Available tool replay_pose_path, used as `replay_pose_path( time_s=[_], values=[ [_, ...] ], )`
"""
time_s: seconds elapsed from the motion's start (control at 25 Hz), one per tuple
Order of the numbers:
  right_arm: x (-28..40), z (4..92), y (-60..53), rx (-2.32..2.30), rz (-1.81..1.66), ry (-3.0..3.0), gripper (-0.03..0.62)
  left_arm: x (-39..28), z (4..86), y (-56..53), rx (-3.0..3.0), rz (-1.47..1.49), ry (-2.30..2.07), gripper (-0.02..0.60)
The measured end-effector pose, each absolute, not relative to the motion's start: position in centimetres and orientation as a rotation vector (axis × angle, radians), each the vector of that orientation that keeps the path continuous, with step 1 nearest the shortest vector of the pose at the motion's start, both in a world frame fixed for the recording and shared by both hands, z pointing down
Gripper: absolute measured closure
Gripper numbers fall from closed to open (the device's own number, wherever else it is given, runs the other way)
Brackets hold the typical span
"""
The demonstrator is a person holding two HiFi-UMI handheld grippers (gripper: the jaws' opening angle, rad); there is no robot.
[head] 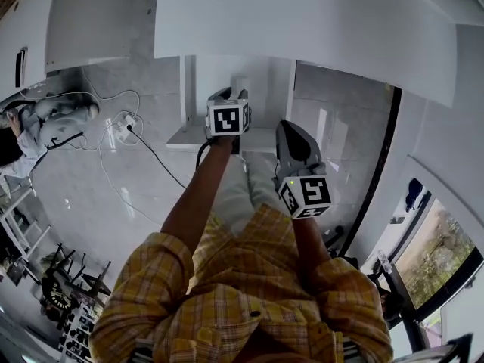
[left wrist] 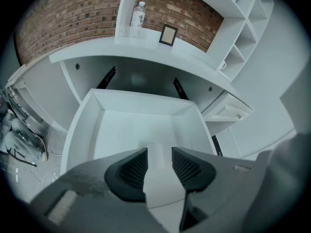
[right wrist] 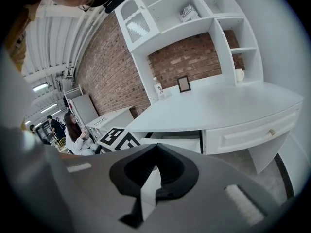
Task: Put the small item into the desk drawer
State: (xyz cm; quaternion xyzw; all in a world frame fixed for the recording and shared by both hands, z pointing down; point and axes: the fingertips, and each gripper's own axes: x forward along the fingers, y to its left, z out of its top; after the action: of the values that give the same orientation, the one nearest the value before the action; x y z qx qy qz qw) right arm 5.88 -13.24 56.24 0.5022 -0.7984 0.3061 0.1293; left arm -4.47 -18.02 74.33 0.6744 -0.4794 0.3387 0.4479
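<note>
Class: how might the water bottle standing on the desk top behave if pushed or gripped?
The water bottle stands tall and narrow, so a push near its cap would probably tip it. It looks like clear plastic, so a squeeze may dent it. Tipped, its round body would likely roll.

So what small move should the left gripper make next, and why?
Probably lift the left gripper clear of the open drawer: its jaws stand apart with nothing gripped, and a pale shape, likely the small item, seems to lie on the drawer floor.
</note>
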Motion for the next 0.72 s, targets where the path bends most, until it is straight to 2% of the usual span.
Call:
replay_pose_path(
  time_s=[0.44, 0.72],
  values=[
    [4.5, 52.2, -13.9, 1.445, 0.858, -2.383, 0.595, -5.4, 67.0, -18.5, 1.767, 0.747, -1.266, 0.439],
    [4.8, 48.8, -13.0, 1.445, 0.848, -2.411, 0.595, -5.4, 60.7, -17.4, 1.855, 0.688, -1.341, 0.545]
  ],
)
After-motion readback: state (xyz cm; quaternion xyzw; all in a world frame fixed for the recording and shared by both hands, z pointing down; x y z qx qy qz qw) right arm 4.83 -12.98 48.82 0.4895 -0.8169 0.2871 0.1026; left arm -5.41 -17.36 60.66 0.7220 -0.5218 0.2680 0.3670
